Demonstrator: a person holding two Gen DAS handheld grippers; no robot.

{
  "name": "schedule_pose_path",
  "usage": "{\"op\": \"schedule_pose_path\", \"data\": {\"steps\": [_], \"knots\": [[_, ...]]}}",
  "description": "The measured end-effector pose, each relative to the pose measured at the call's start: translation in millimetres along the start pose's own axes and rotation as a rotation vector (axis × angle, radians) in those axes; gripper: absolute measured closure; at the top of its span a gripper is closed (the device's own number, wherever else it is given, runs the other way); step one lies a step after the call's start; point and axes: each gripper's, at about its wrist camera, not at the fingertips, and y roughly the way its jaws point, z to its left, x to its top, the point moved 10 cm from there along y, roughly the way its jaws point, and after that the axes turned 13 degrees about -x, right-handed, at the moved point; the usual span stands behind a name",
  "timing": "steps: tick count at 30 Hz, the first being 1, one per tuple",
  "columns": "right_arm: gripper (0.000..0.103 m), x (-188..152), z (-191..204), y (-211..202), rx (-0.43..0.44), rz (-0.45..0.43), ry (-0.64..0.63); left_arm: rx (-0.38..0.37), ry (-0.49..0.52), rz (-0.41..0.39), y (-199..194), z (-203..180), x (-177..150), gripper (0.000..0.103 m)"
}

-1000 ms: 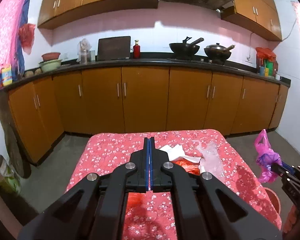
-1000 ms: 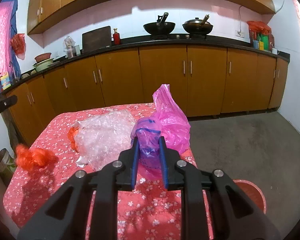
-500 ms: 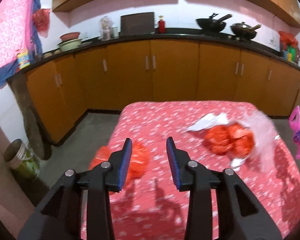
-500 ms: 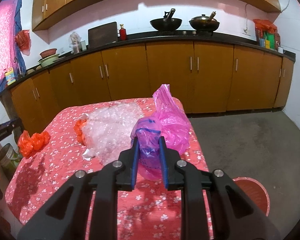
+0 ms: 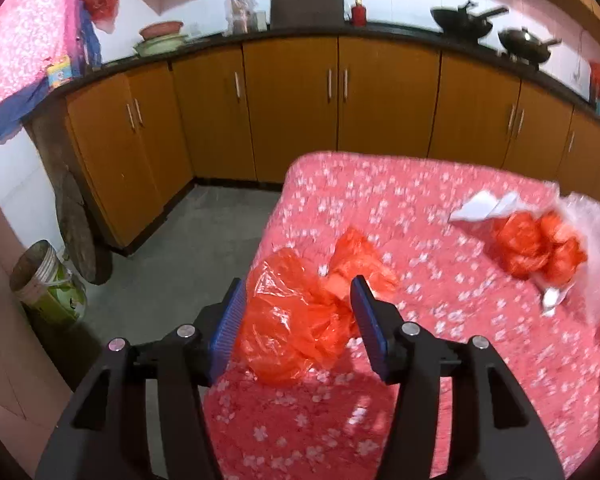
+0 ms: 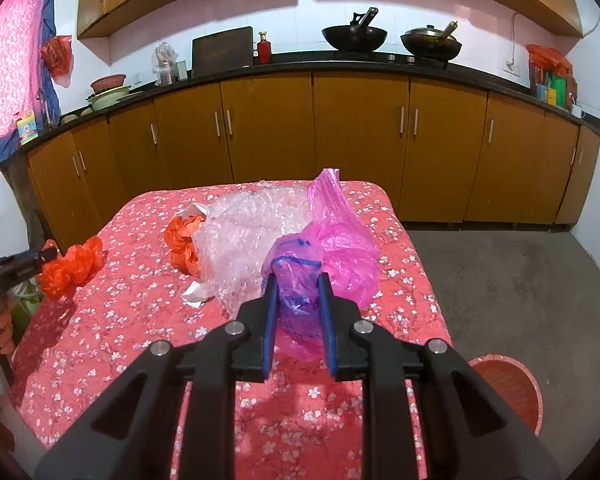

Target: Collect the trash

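Note:
A crumpled orange plastic bag (image 5: 300, 316) lies at the left edge of the red flowered table (image 5: 440, 360); it also shows in the right wrist view (image 6: 70, 266). My left gripper (image 5: 298, 312) is open with its jaws on either side of that bag. My right gripper (image 6: 298, 304) is shut on a pink plastic bag (image 6: 332, 252) and holds it over the table's right side. A second orange bag (image 5: 536, 244) lies against clear bubble wrap (image 6: 244, 240), with white paper (image 5: 484, 208) beside it.
A red basket (image 6: 508, 384) stands on the floor right of the table. A metal bin (image 5: 46, 280) stands on the floor at the left. Wooden cabinets (image 6: 360, 140) under a black counter run along the back wall.
My left gripper has opened from shut, swung left and dropped toward the orange bag, which now sits between its jaws. My right gripper still holds the pink bag, little moved.

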Motion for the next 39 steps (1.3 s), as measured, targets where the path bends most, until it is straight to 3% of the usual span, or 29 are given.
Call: {"op": "schedule_pose_path", "data": {"steps": [2,4,8,11,20,27,39], "knots": [[0.083,1,1,2,-0.003,0.003,-0.002,-0.010,-0.018,0.016,7,2,-4,0.048],[0.083,2,3,3,-0.005,0.003,-0.005,-0.027,-0.041,0.024,11,2,-8,0.055],[0.083,-1,5,2,-0.008,0.003,-0.019,-0.043,-0.024,0.057,22,-7,-15,0.087],[0.083,-3,3,1,-0.013,0.007,-0.019,-0.037,0.001,0.048,20,-17,-15,0.095],[0.083,10,-9,-15,-0.022,-0.029,0.009,-0.095,0.046,-0.044,-15,-67,17,0.096],[0.083,19,-28,-34,-0.030,-0.065,0.039,-0.170,0.118,-0.110,-48,-134,39,0.096],[0.083,21,-108,-64,-0.116,-0.112,0.110,-0.323,0.199,-0.145,-82,-256,38,0.096]]}}
